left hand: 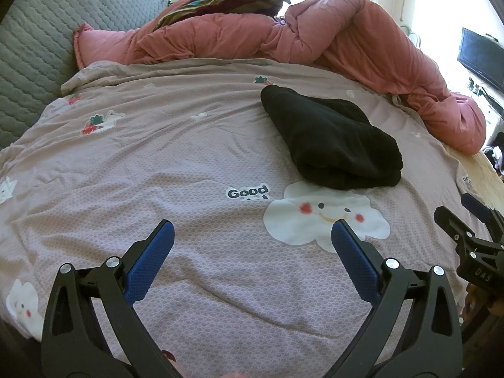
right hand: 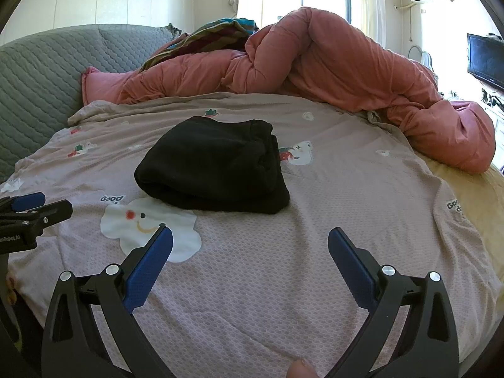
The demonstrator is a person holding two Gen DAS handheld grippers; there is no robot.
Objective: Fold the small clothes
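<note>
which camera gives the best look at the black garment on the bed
The right wrist view. There the black garment lies nearly centred ahead of the open right gripper, showing its folded layers and bunched right edge. The left wrist view shows the same garment off to the right, at a slant, with only its front fold clear.

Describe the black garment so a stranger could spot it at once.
Start at the bed, spread with a mauve sheet printed with cartoons. In front of the bunched pink duvet, just beyond the smiling cloud print, lies the black garment, folded into a bundle. It is the only dark, plain thing on the sheet.
</note>
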